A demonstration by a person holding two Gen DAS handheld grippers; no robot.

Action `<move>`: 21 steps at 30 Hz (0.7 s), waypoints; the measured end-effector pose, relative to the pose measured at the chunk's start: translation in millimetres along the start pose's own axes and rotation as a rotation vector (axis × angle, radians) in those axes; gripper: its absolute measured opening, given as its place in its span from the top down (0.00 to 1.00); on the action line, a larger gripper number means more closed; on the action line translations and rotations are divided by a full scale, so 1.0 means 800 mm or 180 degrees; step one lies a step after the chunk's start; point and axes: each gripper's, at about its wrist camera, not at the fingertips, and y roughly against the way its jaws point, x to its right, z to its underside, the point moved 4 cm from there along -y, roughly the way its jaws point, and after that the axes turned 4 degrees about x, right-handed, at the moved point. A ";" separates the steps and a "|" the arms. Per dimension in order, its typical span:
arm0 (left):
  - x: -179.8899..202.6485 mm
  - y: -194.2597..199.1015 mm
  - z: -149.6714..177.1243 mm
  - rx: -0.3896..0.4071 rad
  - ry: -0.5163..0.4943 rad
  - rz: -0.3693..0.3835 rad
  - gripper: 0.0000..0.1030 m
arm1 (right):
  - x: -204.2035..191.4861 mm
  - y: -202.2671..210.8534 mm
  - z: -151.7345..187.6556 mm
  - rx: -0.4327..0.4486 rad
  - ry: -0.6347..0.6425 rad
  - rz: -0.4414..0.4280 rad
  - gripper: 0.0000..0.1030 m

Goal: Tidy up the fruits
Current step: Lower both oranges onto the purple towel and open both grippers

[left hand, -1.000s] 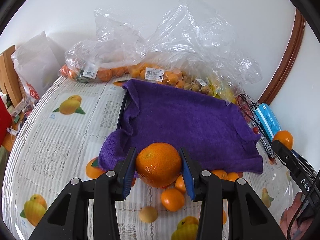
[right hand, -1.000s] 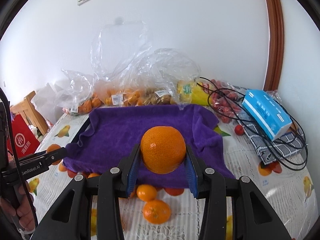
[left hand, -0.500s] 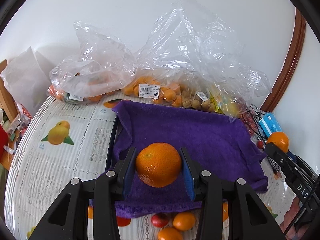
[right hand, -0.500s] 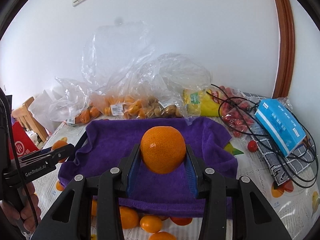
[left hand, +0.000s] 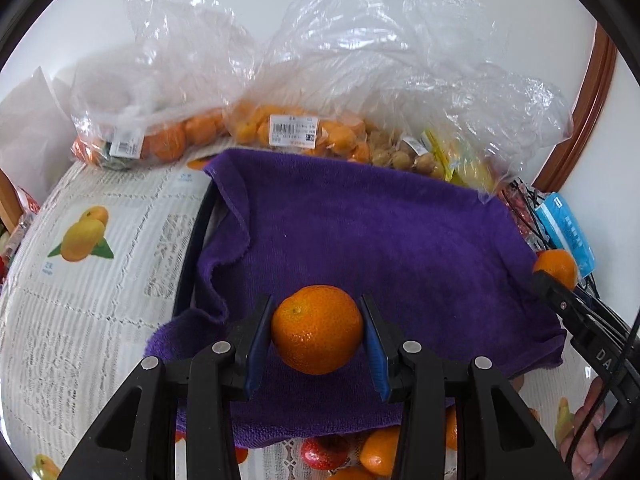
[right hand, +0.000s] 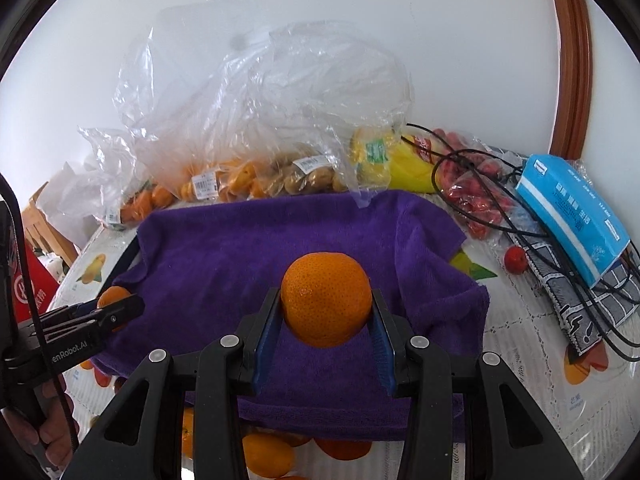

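- Since the earlier frames both grippers have carried their fruit forward over the cloth: the loose fruit that lay ahead of the jaws now sits at the very bottom of each view, and the bags at the back loom larger.
- Nearest, the left gripper (left hand: 317, 336) is clamped on a round dimpled orange (left hand: 317, 329), blue pads pressing its two sides so it hangs clear above the cloth; the grip sits across the widest part, probably so it cannot roll out.
- The right gripper (right hand: 326, 330) likewise pinches a second round orange (right hand: 326, 299) at its flanks, held over the cloth's nearer half.
- Below them, small loose oranges and red fruit (left hand: 324, 450) lie on the fruit-printed bench cover (left hand: 100, 280), just off the cloth's near edge, seemingly waiting to be sorted.
- The purple terry towel (left hand: 380, 240) is spread over a dark-rimmed tray (left hand: 192, 264), likely as a soft landing spot that stops fruit rolling.
- Farther back, clear plastic bags of oranges and small brown fruit (left hand: 296, 136) lean on the white wall.
- At far right, a blue tissue pack (right hand: 572, 216) rests among black cables (right hand: 480, 200), out of the way.
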 end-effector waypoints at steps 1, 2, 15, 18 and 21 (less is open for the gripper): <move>0.000 -0.001 0.001 -0.0013 0.0014 0.0005 0.61 | 0.000 -0.002 0.002 -0.0002 0.0012 0.0014 0.59; -0.001 -0.001 0.001 -0.0016 0.0016 0.0004 0.61 | 0.001 -0.005 0.003 -0.0011 0.0018 0.0029 0.59; -0.001 -0.013 0.007 -0.0104 0.0003 -0.0073 0.61 | -0.006 -0.031 0.029 -0.0275 0.0118 0.0042 0.59; -0.001 -0.015 0.007 -0.0113 -0.0025 -0.0108 0.61 | -0.007 -0.035 0.031 -0.0309 0.0122 0.0021 0.59; 0.002 -0.016 0.009 -0.0124 -0.0091 -0.0159 0.61 | -0.007 -0.038 0.034 -0.0330 0.0143 0.0064 0.59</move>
